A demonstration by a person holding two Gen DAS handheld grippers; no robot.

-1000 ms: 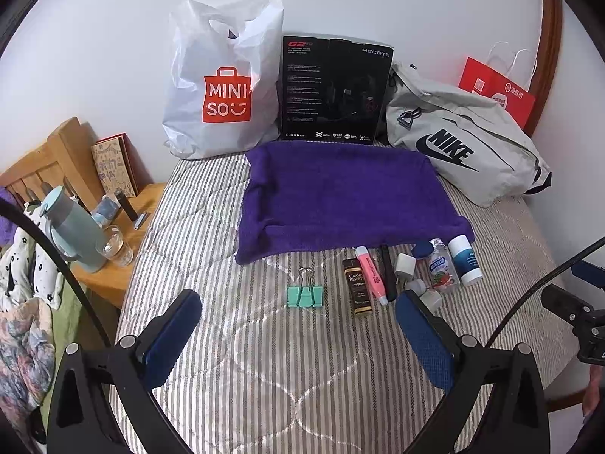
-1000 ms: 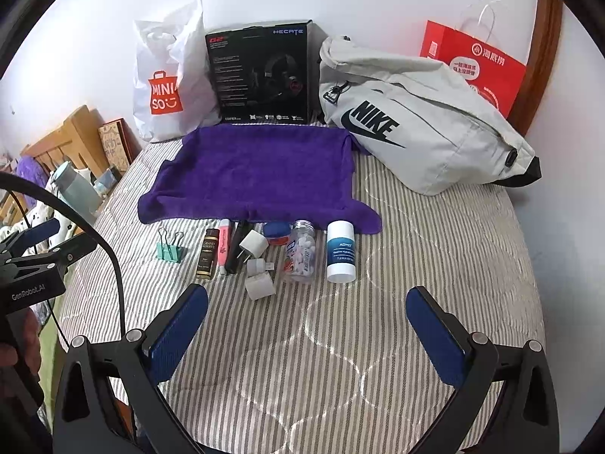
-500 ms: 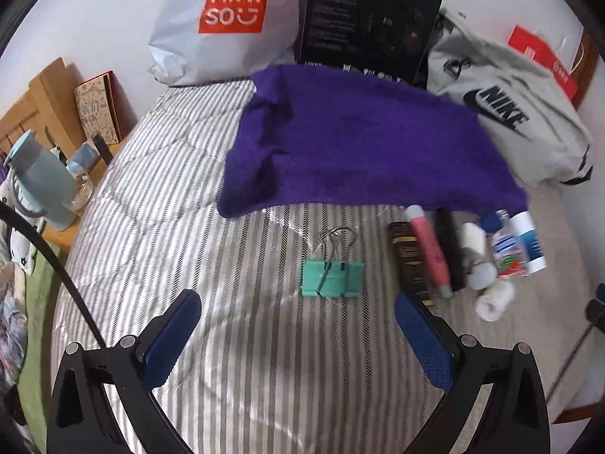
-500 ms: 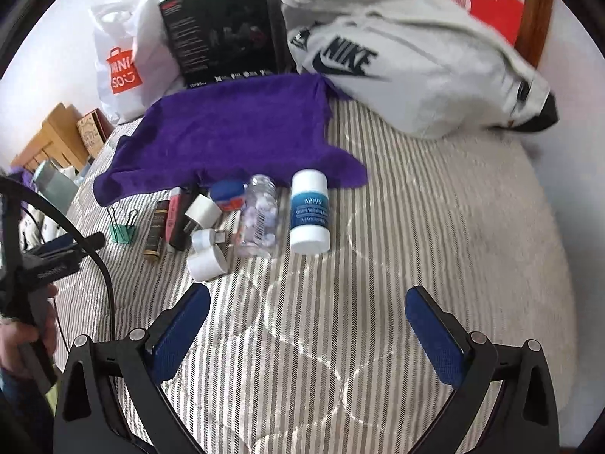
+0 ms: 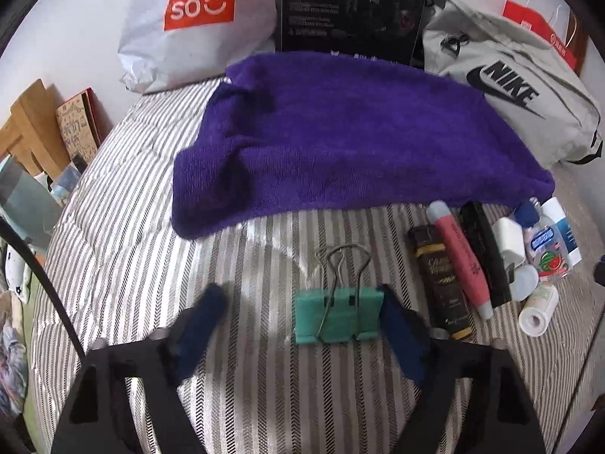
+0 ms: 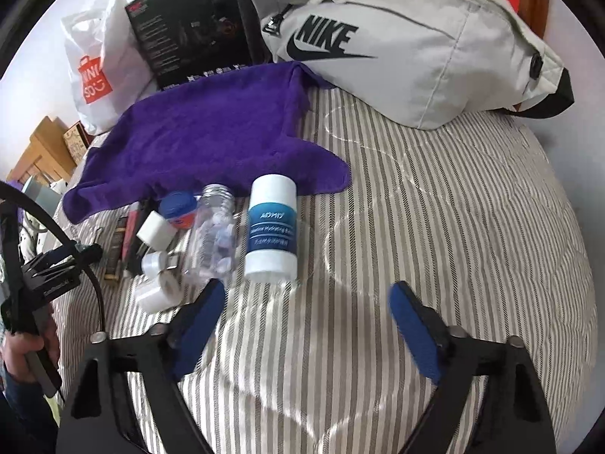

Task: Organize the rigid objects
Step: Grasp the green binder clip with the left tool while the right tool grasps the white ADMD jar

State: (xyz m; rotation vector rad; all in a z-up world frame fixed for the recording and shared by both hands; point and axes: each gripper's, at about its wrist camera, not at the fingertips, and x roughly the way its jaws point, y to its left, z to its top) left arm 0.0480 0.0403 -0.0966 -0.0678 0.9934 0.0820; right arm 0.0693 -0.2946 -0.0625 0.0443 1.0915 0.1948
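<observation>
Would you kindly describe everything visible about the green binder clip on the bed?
The binder clip has a teal-green body and two silver wire handles folded flat, pointing toward the purple towel. It lies flat on the striped mattress, apart from the towel and left of the row of small items. It sits between the open fingers of the left gripper, nearer the right-hand finger, which looks at or very near its edge; it is not yet gripped.
</observation>
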